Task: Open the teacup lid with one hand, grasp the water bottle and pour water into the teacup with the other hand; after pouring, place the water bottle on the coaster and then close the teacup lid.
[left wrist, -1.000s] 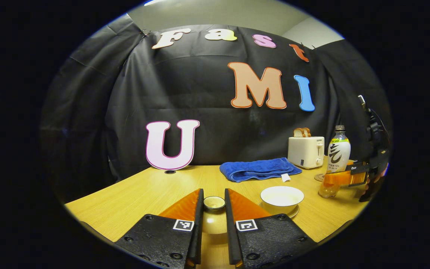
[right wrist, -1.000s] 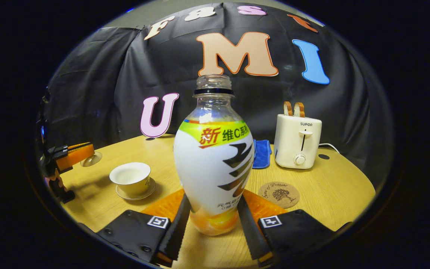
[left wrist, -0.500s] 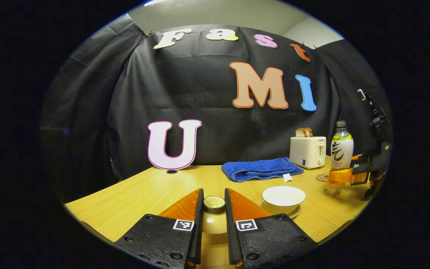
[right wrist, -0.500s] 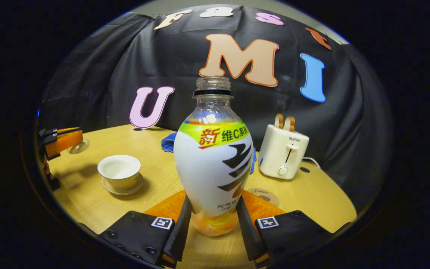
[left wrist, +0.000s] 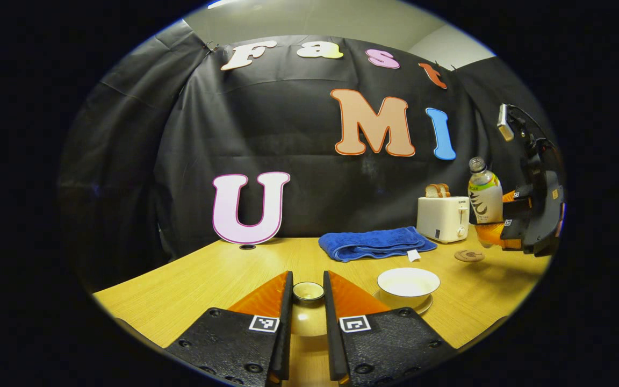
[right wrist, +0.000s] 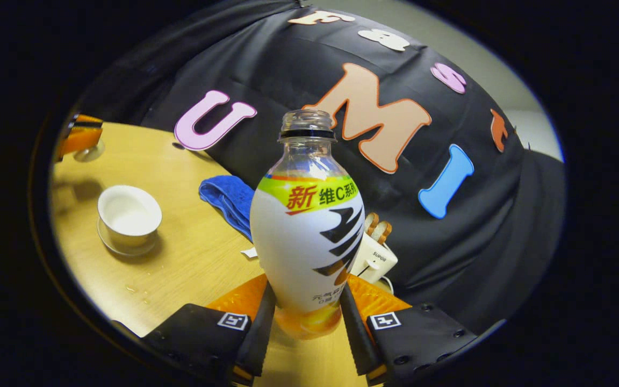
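Note:
My left gripper is shut on the knobbed teacup lid and holds it low over the wooden table. To the right of it the white teacup stands uncovered on its saucer. My right gripper is shut on the lower body of the uncapped water bottle. In the left gripper view the bottle hangs in the air at the far right, tilted left, above the round cork coaster. In the right gripper view the teacup lies to the left.
A folded blue towel and a white toaster with bread in it stand at the back of the table. A few water drops lie on the wood near the cup. The table's front edge runs close to my left gripper.
My right gripper has lifted the bottle off the table, carried it back over the coaster and tilted it. The left gripper with the lid has stayed put.

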Available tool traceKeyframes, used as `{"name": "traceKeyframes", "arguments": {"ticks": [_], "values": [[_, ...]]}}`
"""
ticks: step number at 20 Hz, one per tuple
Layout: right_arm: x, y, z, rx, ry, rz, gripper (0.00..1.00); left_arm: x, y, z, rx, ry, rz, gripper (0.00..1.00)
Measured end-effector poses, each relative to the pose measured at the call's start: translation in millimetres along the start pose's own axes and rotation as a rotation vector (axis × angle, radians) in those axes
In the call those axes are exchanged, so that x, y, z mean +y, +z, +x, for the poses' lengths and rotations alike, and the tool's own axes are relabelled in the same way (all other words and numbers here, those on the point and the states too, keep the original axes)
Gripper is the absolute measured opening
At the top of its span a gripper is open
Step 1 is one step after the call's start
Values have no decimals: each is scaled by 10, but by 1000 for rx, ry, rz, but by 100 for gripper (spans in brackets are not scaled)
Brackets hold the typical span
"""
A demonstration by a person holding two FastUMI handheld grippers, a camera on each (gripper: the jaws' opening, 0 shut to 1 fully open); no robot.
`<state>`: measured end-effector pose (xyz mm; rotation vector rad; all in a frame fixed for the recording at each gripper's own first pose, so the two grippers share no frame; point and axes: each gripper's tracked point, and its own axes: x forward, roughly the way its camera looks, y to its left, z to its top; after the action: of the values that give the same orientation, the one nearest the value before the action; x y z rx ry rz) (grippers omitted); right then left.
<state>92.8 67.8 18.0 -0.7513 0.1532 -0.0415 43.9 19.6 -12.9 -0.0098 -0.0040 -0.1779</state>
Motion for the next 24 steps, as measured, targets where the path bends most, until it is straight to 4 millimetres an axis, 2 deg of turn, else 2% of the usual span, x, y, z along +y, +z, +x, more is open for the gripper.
{"name": "traceKeyframes", "arguments": {"ticks": [8,13,20,24], "values": [[285,109,8,-99,-51,-436,66,-3,-6,-6,2,-1,0,26],[445,198,-34,-168,-75,-622,67,1,-11,2,2,0,-1,26],[449,369,44,-244,-141,-869,66,5,-10,-2,5,2,-1,26],[512,304,74,-260,-156,-946,67,10,-14,-3,5,5,-2,26]]}}
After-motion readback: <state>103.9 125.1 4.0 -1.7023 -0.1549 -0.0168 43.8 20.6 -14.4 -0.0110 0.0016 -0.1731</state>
